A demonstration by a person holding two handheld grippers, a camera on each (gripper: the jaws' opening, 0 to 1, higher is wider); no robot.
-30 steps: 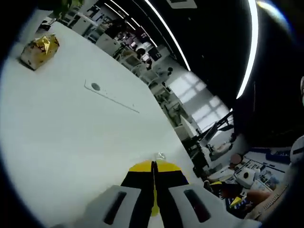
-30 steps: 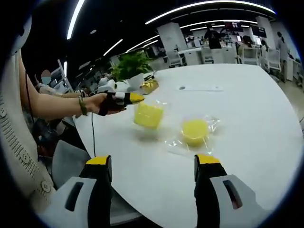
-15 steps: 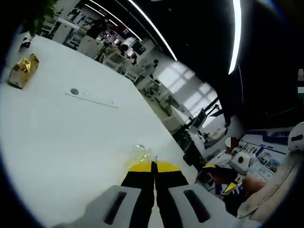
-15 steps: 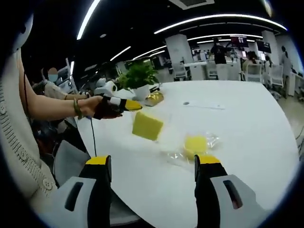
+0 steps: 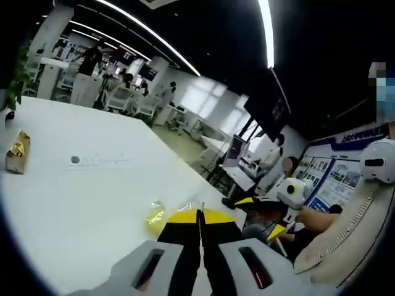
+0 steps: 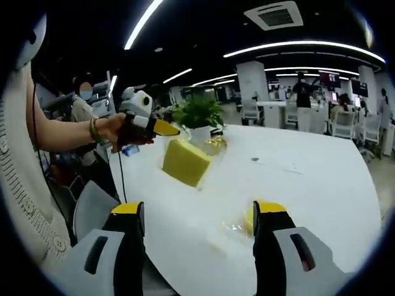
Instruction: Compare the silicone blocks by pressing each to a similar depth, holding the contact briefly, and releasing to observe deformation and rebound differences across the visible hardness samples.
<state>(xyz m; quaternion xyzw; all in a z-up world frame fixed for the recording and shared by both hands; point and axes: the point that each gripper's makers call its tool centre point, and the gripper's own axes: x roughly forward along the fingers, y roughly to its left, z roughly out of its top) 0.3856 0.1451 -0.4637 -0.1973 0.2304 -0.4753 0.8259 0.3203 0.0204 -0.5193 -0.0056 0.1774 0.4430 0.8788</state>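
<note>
**Now: bagged block lifted off the desk**

The left gripper (image 6: 162, 127), clenched on the square silicone block's (image 6: 186, 161) bag, has raised it above the desk (image 6: 321, 185). The round block (image 5: 155, 217) remains there. The right gripper (image 6: 199, 217) is released; pressing is not yet begun.

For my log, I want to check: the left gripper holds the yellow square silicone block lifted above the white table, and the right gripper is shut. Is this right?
Not quite. In the right gripper view, the right gripper is open, its fingers wide apart. The left gripper does hold the yellow square silicone block lifted above the white table.
</note>
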